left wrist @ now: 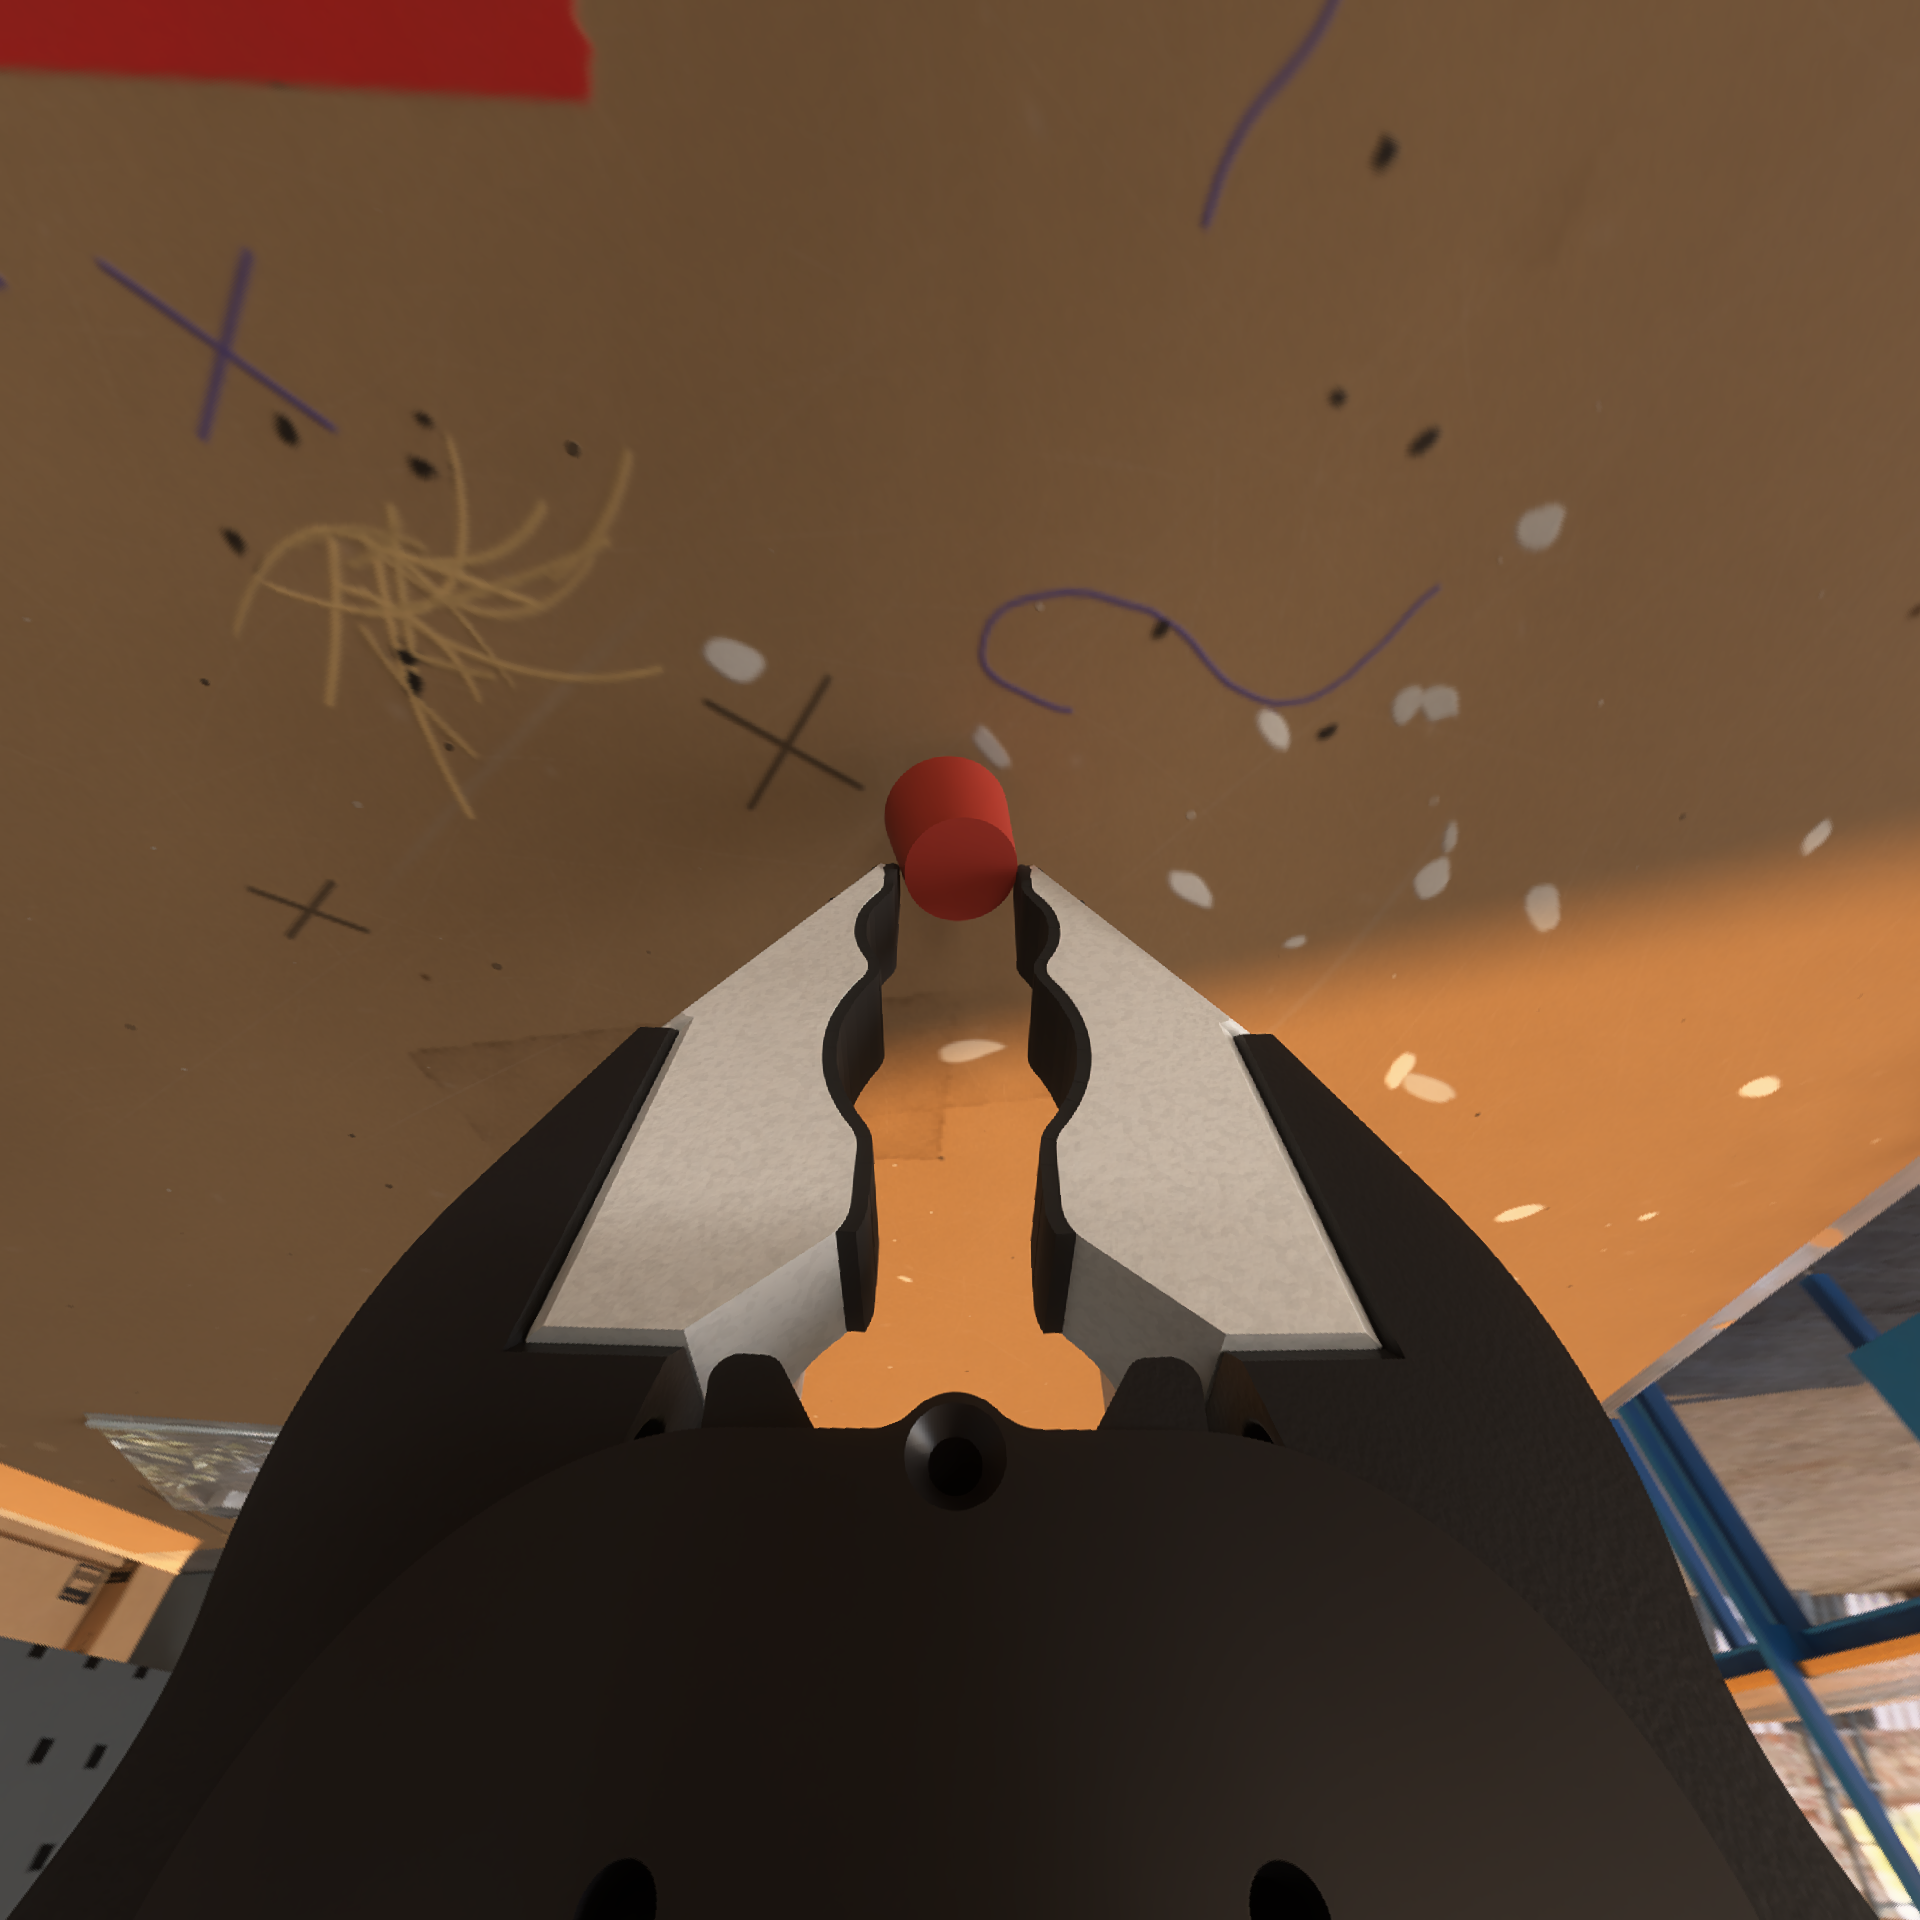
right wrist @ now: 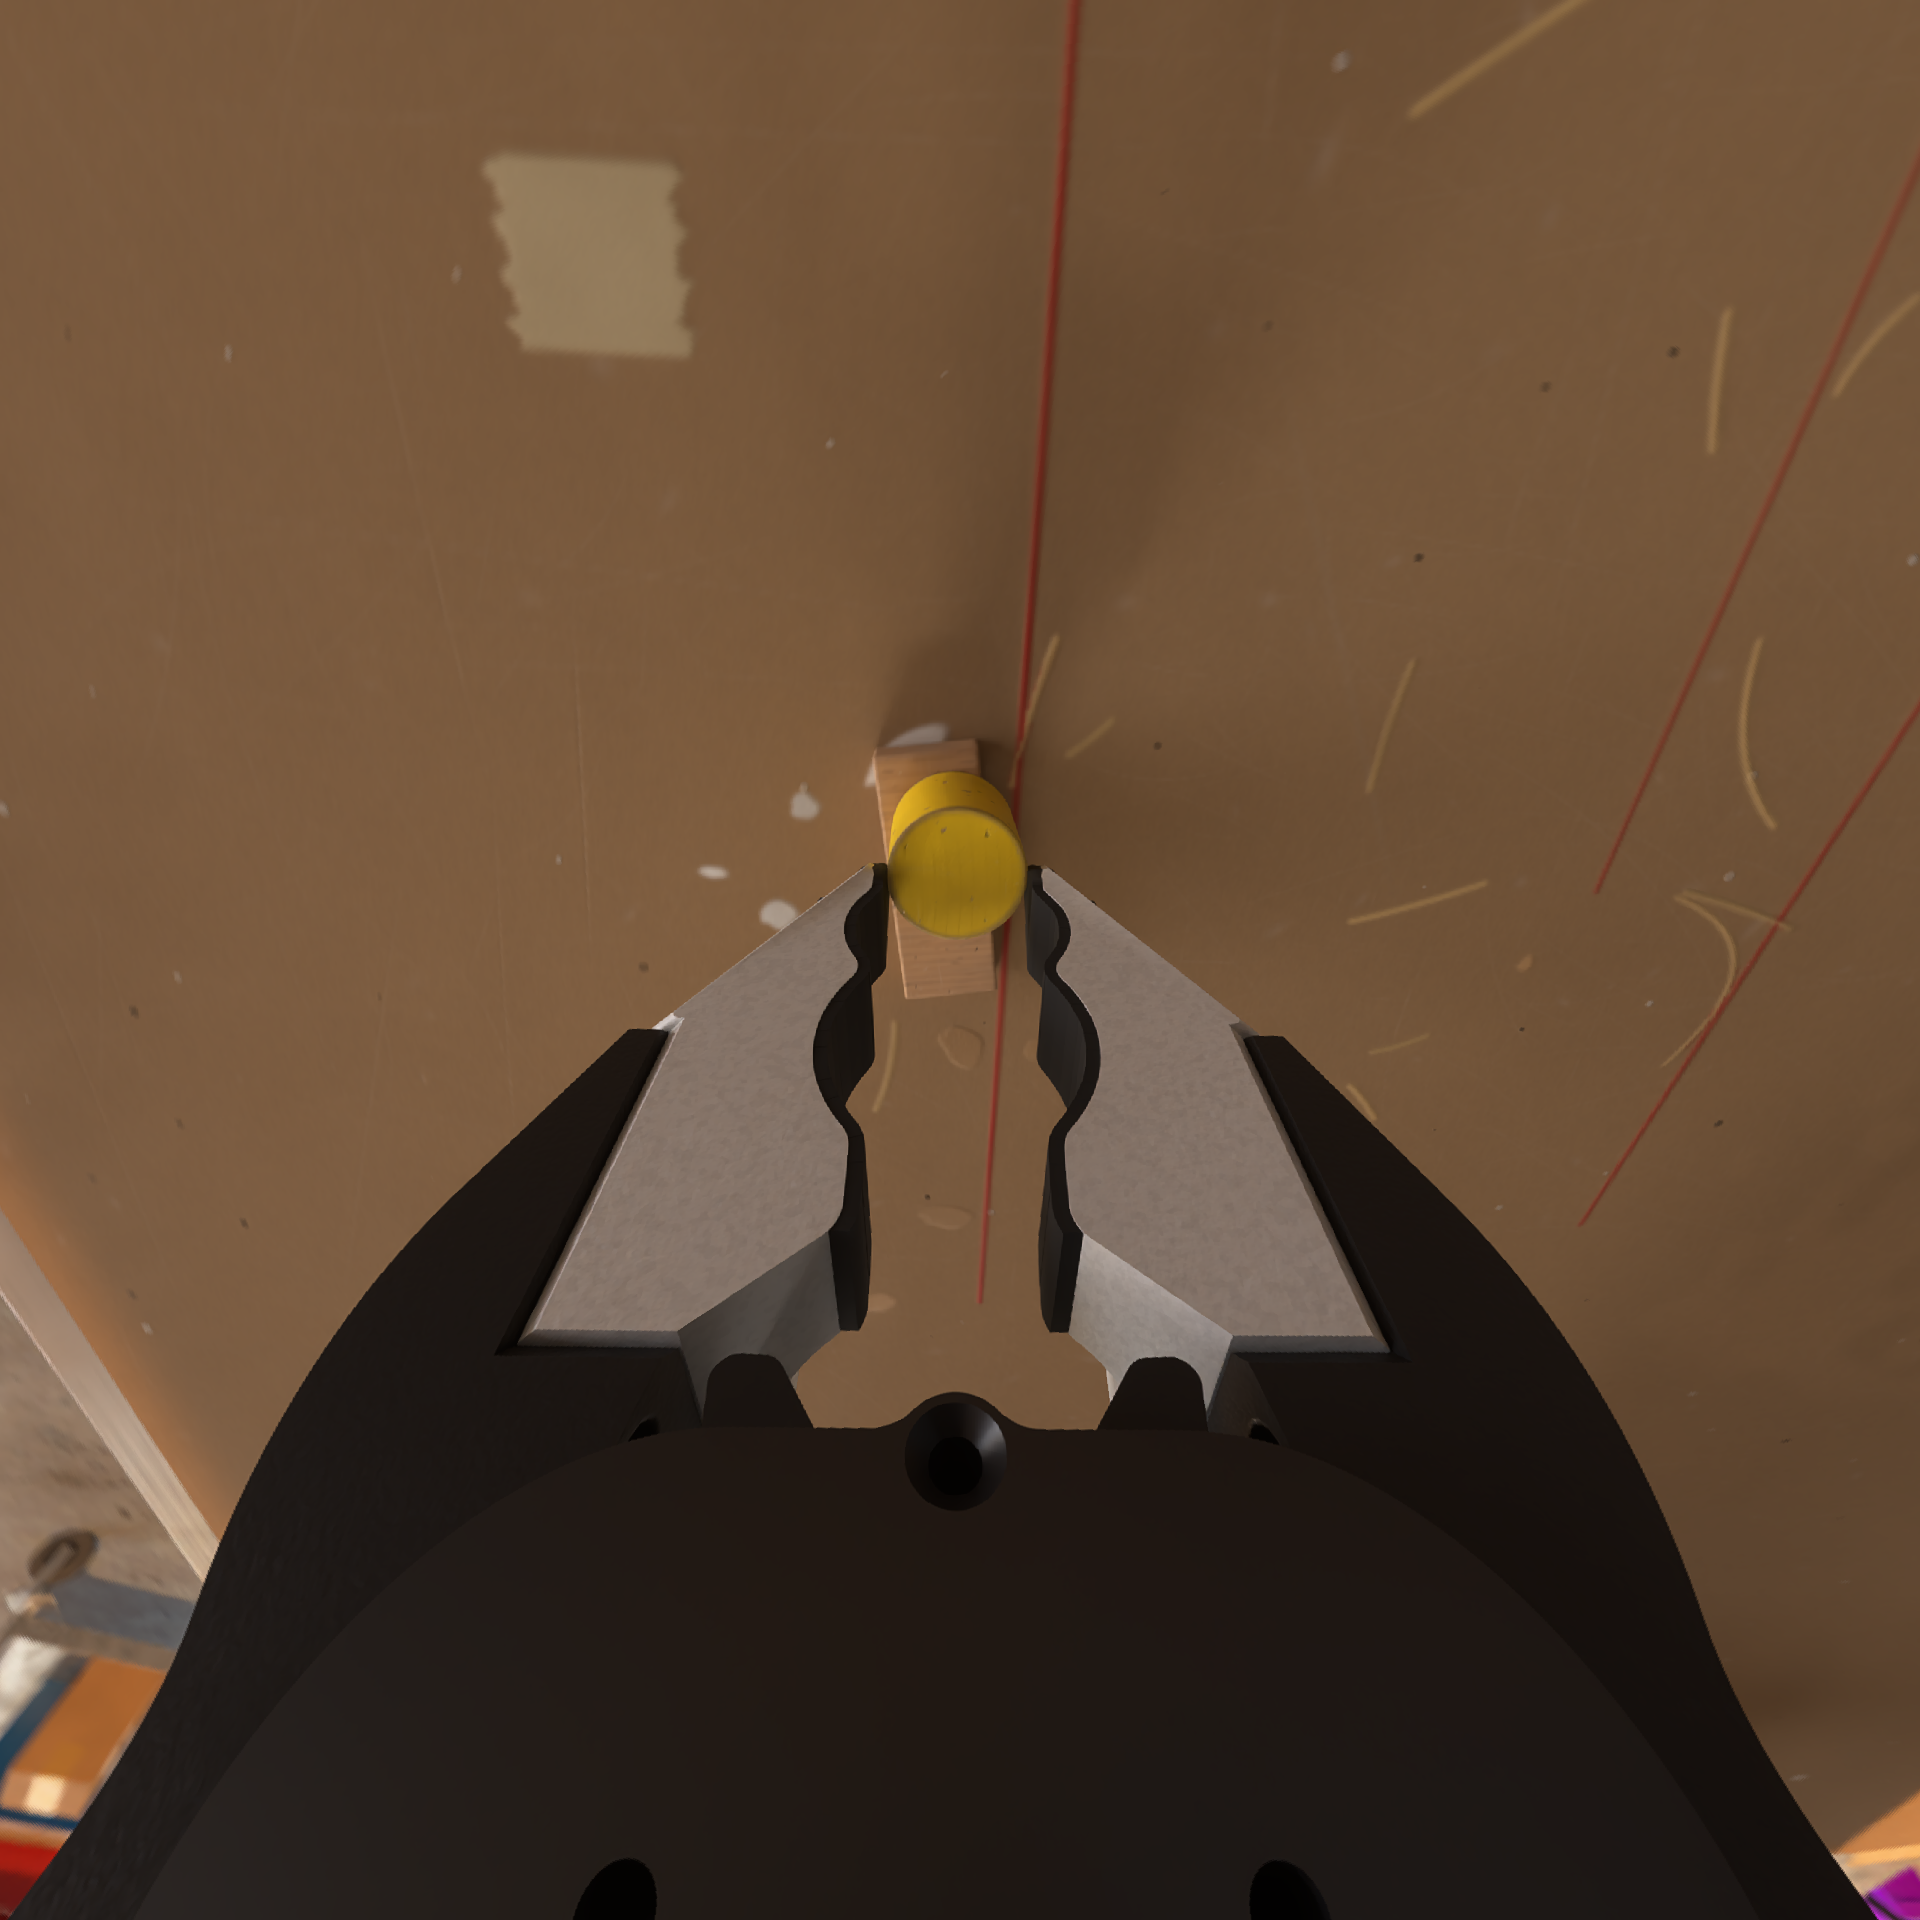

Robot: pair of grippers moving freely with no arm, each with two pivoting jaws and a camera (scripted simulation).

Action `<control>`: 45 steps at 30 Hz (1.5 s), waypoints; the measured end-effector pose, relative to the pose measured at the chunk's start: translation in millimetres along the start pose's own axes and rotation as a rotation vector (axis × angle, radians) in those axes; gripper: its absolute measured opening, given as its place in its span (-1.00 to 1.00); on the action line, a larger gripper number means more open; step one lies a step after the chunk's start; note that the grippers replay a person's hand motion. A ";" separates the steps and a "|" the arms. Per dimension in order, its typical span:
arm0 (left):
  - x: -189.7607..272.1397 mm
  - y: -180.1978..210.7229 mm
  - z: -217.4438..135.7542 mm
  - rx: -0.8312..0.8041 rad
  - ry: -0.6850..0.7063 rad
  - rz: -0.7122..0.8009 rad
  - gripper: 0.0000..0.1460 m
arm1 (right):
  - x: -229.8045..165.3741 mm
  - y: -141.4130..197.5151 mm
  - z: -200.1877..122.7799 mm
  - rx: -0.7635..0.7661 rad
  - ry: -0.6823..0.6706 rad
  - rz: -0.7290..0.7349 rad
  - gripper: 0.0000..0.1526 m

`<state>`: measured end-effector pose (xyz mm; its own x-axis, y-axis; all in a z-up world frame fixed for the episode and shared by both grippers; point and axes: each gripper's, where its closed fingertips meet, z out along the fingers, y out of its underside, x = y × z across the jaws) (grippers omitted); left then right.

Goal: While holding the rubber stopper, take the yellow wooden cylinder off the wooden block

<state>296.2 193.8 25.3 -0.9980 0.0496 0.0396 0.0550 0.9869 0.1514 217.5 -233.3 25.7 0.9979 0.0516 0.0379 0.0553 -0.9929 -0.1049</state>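
The left gripper [left wrist: 957, 871] is clamped on the red stopper [left wrist: 952, 837], whose axis runs toward the camera, one flat end facing it. Only the right wrist view shows the right gripper [right wrist: 954, 871] clamped on the yellow cylinder [right wrist: 956, 848], flat end likewise facing the camera, over the wooden block [right wrist: 940, 961] on the brown table [right wrist: 416, 623]; contact between cylinder and block cannot be told.

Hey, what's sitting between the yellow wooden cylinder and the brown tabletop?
In the right wrist view, a pale wooden block lies under the yellow wooden cylinder, on the brown tabletop. The right gripper flanks the cylinder.

Brown tabletop [left wrist: 935, 312], scuffed; pen crosses, squiggles, pale flecks. Red patch [left wrist: 291, 47] towards far left corner. Right wrist view: wooden block [right wrist: 940, 961] on the surface mid-table, beside a red line [right wrist: 1044, 468]; pale tape patch [right wrist: 592, 255] farther off.
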 end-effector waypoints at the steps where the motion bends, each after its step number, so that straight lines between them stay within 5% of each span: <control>1: 2.1 2.5 0.5 0.001 -0.003 0.016 -0.70 | 1.3 -2.3 0.4 0.009 0.009 0.028 -0.66; 11: 11.0 -25.4 -2.7 0.073 -0.107 0.169 -0.70 | 37.8 -45.7 7.5 0.108 0.109 0.221 -0.66; 20: -15.0 -31.3 -3.8 0.110 -0.094 -0.125 -0.70 | 81.2 -37.3 8.7 0.116 0.089 0.393 -0.66; 32: -18.4 -23.2 -2.4 0.150 -0.152 -0.341 -0.70 | 87.6 -12.3 6.3 0.118 0.090 0.359 -0.66; 45: -20.0 -2.5 0.3 0.103 -0.141 -0.196 -0.70 | 84.7 -13.6 6.6 0.152 0.115 0.336 -0.66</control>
<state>316.0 190.4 23.8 -0.9842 -0.1307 -0.1195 -0.1364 0.9898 0.0407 301.5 -214.7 23.8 0.9516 -0.2948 0.0871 -0.2613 -0.9249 -0.2762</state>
